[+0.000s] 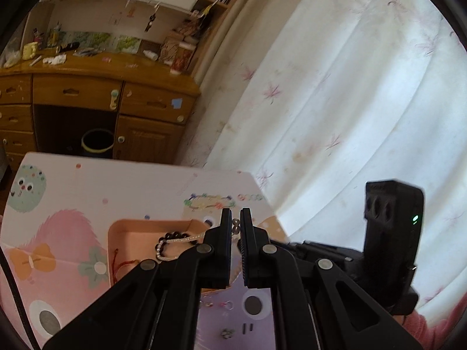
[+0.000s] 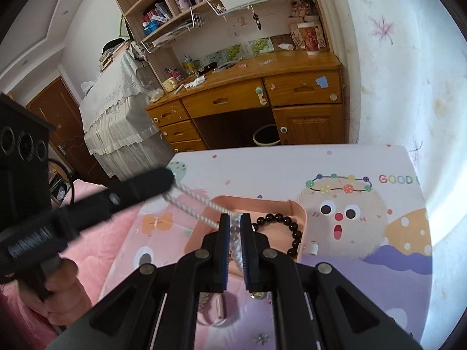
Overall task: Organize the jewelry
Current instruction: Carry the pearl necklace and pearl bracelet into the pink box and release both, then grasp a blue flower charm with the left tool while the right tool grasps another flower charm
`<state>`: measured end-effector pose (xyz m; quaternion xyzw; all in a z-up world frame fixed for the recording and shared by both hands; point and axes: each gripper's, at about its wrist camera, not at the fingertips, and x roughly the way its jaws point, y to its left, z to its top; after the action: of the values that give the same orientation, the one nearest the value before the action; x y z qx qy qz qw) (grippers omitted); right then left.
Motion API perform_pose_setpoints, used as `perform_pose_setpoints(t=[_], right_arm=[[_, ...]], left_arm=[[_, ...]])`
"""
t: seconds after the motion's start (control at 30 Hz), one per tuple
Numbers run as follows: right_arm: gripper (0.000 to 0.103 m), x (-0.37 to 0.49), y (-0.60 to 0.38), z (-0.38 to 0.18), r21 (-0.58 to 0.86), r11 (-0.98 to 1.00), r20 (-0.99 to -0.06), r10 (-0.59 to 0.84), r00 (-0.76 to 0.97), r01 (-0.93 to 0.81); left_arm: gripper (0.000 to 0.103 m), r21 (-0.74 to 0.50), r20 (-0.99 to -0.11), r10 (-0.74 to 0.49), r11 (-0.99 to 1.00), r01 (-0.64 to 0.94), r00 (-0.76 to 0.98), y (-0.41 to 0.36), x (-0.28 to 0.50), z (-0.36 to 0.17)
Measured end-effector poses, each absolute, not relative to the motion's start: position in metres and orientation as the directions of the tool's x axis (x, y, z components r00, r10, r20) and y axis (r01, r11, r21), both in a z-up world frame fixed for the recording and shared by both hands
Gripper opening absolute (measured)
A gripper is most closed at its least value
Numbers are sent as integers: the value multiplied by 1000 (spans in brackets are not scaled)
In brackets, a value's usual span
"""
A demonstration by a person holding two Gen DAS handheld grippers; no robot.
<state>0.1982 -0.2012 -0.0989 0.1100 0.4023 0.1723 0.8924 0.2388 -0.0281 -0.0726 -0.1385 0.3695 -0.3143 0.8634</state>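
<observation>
Left wrist view: your left gripper (image 1: 236,224) is clenched on a strand of pearl-like beads, the pearl necklace (image 1: 181,240), which trails from between the fingers toward lower left, over the pink tray (image 1: 122,233). A dark bead bracelet (image 1: 175,236) and a red cord (image 1: 122,264) lie in that tray. Small loose pieces sit on the cartoon-printed desk (image 1: 87,180) at bottom centre. The right gripper body shows at right.

Right wrist view: your right gripper (image 2: 235,230) is clamped on the same necklace (image 2: 201,201), which runs taut to the upper left into the left gripper's fingers (image 2: 163,178). The bracelet (image 2: 280,221) rests in the tray (image 2: 300,213) right of centre.

Judgement: the strand is light, limp and slippery, and its thread may snap under tension. Grip across the beads, keep slack, and lower it in.
</observation>
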Motion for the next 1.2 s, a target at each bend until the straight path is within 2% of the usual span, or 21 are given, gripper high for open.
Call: perform_pose_setpoints(t=[0.23, 0.43, 0.5, 0.67, 0.77, 0.8, 0.87, 0.9, 0.97, 1.1, 1.2], right_arm=[[7, 210, -205, -131, 343, 920, -699, 386, 602, -191], [8, 210, -207, -142, 343, 923, -732, 378, 567, -172], [16, 208, -207, -142, 341, 924, -737, 376, 562, -172], [34, 196, -207, -137, 325, 929, -741, 366, 563, -177], [45, 186, -208, -138, 306, 935, -752, 354, 556, -182], [47, 181, -209, -139, 297, 937, -756, 348, 554, -183], [53, 169, -209, -144, 280, 943, -766, 334, 549, -182], [59, 165, -210, -147, 273, 945, -771, 327, 546, -180], [63, 151, -211, -155, 246, 954, -795, 298, 529, -169], [64, 125, -210, -172, 194, 965, -829, 258, 497, -177], [64, 110, -206, -184, 166, 968, -855, 236, 462, -187]], left_arm=[[3, -468, -635, -596, 803, 369, 492, -35, 249, -124], [9, -469, -688, -552, 833, 292, 471, -24, 251, -139], [18, -455, -699, -536, 844, 283, 474, -21, 250, -139], [54, -358, -758, -419, 908, 218, 500, -17, 245, -131], [68, -224, -810, -271, 963, 151, 520, -15, 239, -129], [70, -201, -818, -243, 970, 137, 522, -13, 237, -129], [81, -181, -830, -208, 978, 104, 517, -8, 231, -133], [84, -172, -838, -193, 981, 88, 510, -5, 229, -135], [90, -128, -855, -138, 990, 54, 500, -1, 221, -141], [90, -49, -877, -55, 998, 25, 477, 6, 200, -155], [90, -54, -905, -56, 998, 18, 421, 12, 179, -170]])
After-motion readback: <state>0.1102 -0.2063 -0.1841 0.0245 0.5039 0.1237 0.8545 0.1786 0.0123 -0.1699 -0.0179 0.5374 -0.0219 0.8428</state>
